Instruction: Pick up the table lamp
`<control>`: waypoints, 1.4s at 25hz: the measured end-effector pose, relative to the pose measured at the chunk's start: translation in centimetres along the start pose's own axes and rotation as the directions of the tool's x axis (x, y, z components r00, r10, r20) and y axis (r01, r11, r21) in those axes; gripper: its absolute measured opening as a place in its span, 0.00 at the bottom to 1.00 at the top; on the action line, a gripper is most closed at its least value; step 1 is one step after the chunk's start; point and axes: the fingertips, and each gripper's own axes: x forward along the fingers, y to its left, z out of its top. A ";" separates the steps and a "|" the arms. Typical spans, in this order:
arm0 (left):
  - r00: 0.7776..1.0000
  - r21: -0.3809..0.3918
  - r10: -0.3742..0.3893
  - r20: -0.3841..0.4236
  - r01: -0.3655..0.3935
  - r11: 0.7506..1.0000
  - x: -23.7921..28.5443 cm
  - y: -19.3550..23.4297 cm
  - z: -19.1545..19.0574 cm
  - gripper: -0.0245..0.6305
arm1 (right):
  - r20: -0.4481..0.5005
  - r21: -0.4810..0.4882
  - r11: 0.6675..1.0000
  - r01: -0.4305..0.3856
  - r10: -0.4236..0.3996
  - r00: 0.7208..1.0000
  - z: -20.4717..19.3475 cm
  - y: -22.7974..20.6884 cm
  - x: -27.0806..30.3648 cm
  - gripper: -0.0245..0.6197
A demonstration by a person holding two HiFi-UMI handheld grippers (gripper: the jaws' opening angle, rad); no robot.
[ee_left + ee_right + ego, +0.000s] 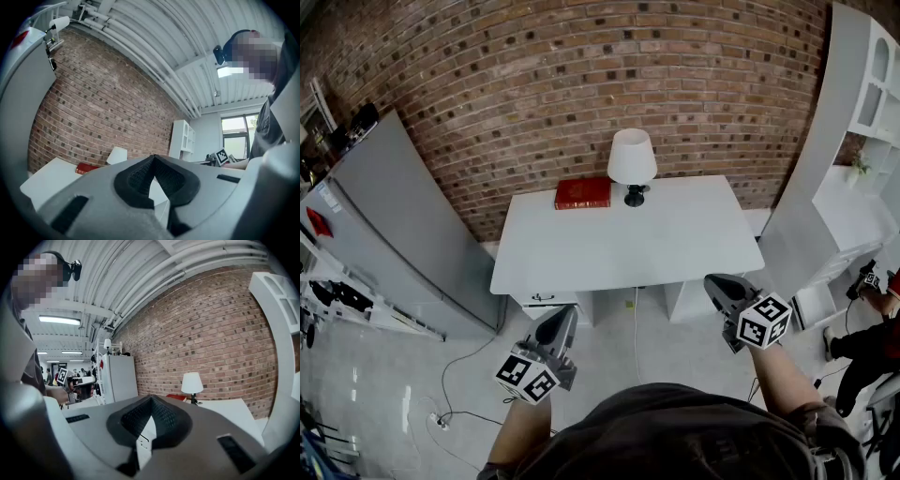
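Observation:
The table lamp (632,164), with a white shade on a small black base, stands at the back middle of the white table (628,248), against the brick wall. It also shows in the left gripper view as the lamp (117,155) and in the right gripper view as the lamp (192,383). My left gripper (562,317) hangs over the floor in front of the table's left part, jaws together and empty. My right gripper (718,283) is near the table's front right corner, also shut and empty. Both grippers are far short of the lamp.
A red book (582,193) lies just left of the lamp. A tall grey cabinet (403,216) stands at the left and a white shelf unit (853,141) at the right. Cables (441,417) trail on the floor. A person (872,337) sits at the right edge.

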 end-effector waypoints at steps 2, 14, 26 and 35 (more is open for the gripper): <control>1.000 0.002 0.000 -0.002 0.000 1.000 0.3 0.0 -0.1 0.02 | -0.001 -0.003 1.000 -0.001 0.001 1.000 0.0 -0.3 0.1 0.03; 1.000 0.008 -0.003 -0.018 0.003 1.000 1.9 0.4 -0.5 0.02 | -0.010 -0.011 1.000 0.007 -0.007 1.000 0.4 -1.8 0.6 0.03; 0.999 0.016 0.034 -0.016 -0.033 0.999 5.6 -1.3 -1.4 0.02 | 0.003 -0.016 1.000 -0.002 0.002 1.000 1.7 -5.8 -1.0 0.03; 0.999 0.011 0.049 0.004 -0.049 0.999 8.9 -6.3 -2.0 0.02 | 0.007 -0.042 0.998 -0.038 0.038 0.999 2.6 -8.9 -4.3 0.03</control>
